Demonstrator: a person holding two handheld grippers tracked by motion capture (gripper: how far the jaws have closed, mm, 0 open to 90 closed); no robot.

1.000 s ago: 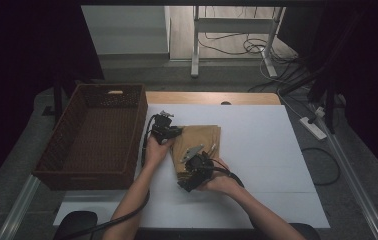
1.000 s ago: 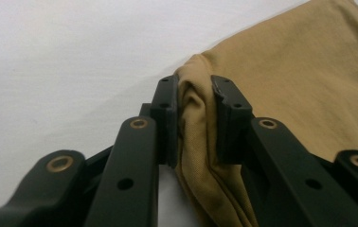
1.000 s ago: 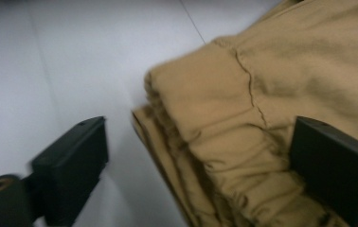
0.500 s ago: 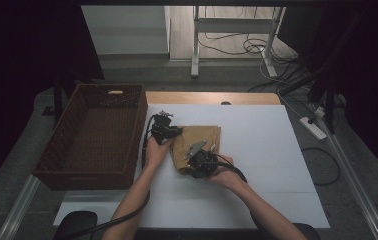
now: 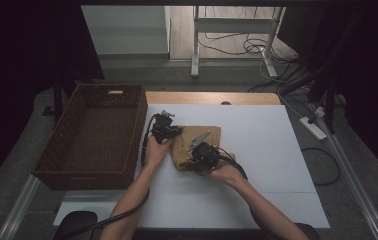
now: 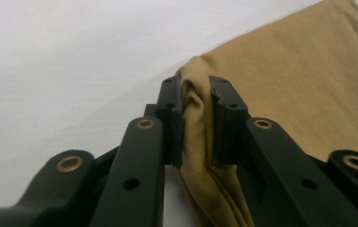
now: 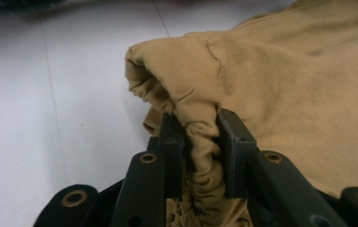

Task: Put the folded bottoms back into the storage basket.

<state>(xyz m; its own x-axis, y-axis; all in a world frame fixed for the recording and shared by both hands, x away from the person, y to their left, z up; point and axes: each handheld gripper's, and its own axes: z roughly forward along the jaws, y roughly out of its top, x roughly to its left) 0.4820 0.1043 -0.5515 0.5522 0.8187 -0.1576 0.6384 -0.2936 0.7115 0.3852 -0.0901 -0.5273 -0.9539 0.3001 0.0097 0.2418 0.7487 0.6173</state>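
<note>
Fingers (image 7: 172, 156) of the right gripper (image 7: 200, 151) are clamped on a bunched fold of the tan cloth (image 7: 300, 94), and those of the left gripper (image 6: 197, 125) pinch a ridge along its edge. The cloth lies on the white table (image 5: 257, 200) near its middle, a little to the right of the basket (image 5: 94, 135). To do this well, I'd say both grips should hold equally firm and lift together (a slack side would let the folds fall open), then swing toward nine o'clock over the rim.

From above, the right gripper (image 5: 202, 157) sits at the cloth's six o'clock corner and the left gripper (image 5: 163, 131) at its nine o'clock edge. That view gives the layout but hides the bite; the gripper views show fabric packed between the pads, yet nothing of the basket.
</note>
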